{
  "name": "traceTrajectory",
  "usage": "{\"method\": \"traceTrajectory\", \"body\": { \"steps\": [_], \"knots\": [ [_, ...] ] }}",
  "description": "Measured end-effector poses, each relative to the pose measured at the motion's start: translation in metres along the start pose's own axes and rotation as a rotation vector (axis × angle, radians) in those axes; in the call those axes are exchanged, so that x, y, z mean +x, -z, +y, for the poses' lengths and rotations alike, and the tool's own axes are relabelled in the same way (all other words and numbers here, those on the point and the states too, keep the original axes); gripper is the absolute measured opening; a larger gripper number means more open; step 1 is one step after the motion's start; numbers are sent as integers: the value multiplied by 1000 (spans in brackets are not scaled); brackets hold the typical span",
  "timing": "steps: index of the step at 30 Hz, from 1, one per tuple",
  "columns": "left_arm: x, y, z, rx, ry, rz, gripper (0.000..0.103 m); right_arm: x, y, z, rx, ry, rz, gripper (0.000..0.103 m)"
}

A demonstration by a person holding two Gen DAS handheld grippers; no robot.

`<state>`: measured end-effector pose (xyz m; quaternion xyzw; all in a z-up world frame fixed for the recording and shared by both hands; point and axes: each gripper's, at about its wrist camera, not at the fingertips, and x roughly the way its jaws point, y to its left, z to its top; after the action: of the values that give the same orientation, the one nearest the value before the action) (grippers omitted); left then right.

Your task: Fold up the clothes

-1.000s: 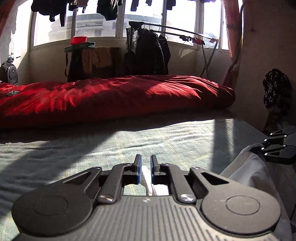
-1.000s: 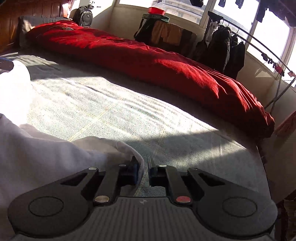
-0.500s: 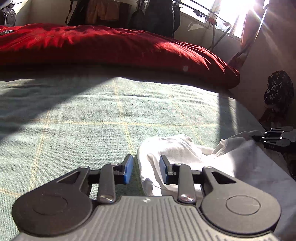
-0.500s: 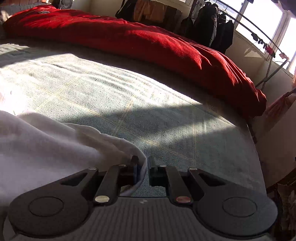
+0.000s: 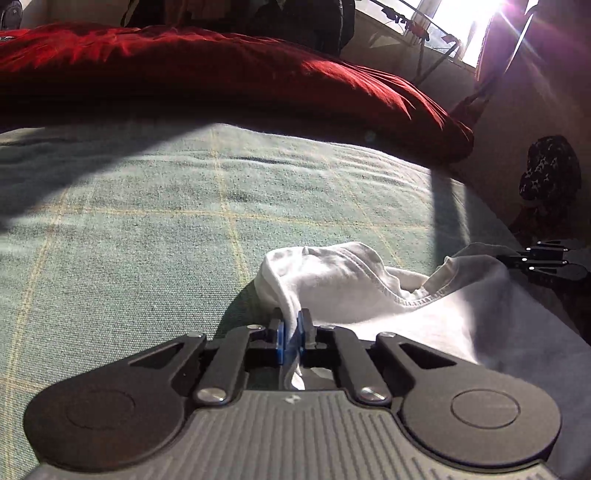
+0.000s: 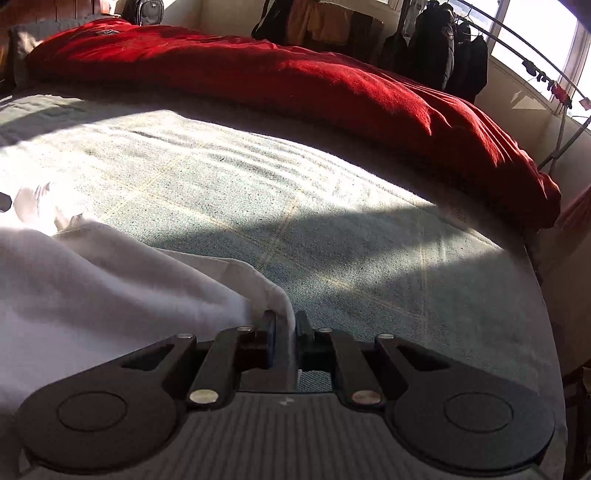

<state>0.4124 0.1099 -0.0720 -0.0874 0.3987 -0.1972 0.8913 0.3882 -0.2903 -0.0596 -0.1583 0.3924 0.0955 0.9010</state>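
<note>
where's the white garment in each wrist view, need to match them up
Left wrist view: the white garment fills the lower right, a bunched edge pinched in the left tool; the right tool grips its far corner.
Right wrist view: the white garment fills the lower left, its edge pinched in the right tool.
Shared landmark: the red duvet along the far side of the bed.

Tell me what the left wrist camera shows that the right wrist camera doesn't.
Only the left wrist view shows the white garment's stitched neckline, the right gripper off to the side, and a dark patterned item by the wall.

Only the right wrist view shows the rack of dark coats and a backpack.

Both show the white garment, pinched in shut jaws, the green blanket, and the red duvet. The left gripper holds a fold.
</note>
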Motion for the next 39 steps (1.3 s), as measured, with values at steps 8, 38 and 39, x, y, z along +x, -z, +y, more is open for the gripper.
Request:
{"method": "traceTrajectory", "body": {
  "steps": [8, 38, 39],
  "knots": [
    [-18, -57, 2, -13, -87, -126, 3, -17, -15, -15, 54, 74, -106, 7],
    [47, -81, 35, -82, -180, -25, 15, 32, -32, -35, 154, 72, -88, 10],
    [39, -75, 35, -90, -164, -29, 23, 24, -29, -29, 145, 61, -95, 11]
  ]
}}
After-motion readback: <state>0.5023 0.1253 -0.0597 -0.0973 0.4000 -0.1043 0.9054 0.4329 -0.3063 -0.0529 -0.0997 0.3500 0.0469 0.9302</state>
